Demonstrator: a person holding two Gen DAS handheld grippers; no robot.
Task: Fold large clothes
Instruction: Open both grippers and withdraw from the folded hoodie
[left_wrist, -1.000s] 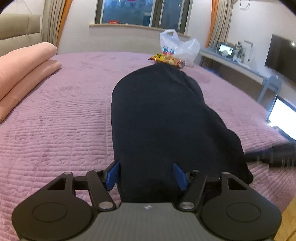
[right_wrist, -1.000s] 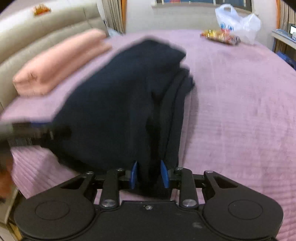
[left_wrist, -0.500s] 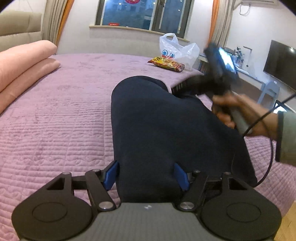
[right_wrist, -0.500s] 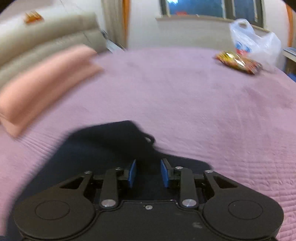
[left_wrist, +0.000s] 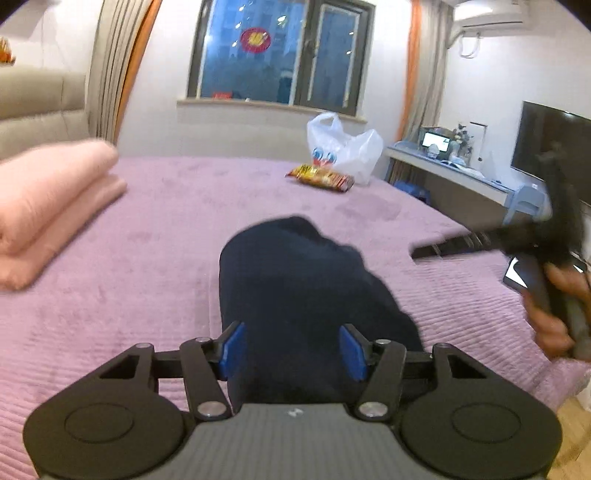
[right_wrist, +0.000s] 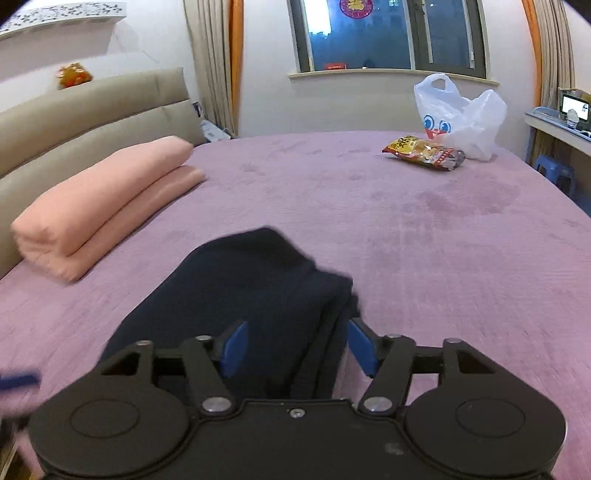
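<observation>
We see one container: a white plastic carrier bag (right_wrist: 460, 118) printed with cartoon eyes, slumped at the far side of the bed (right_wrist: 424, 236), which is spread with a quilted purple cover. We cannot tell what the bag holds. Just in front of it lies one red and yellow snack packet (right_wrist: 424, 153), outside the bag.

Counting the rest, we find one dark navy folded garment (right_wrist: 255, 295), lying flat on the purple cover at the near edge of the bed, and one folded pink blanket (right_wrist: 103, 201) near the beige padded headboard (right_wrist: 85, 110), well apart from the garment. Beyond the bed stands one pale desk (left_wrist: 454, 171) carrying a small lit screen and other small items too blurred to name.

We have two grippers. The left gripper (left_wrist: 291, 345) has just been narrowing its jaws, yet its blue pads stand on either side of the garment's near end with no visible squeeze, so we read it as released. The right gripper (right_wrist: 297, 345) has just been opening; its pads stand wide apart over the garment's layered edge, also released. In the left view a hand (left_wrist: 557, 306) grips the right gripper's handle, blurred.
</observation>
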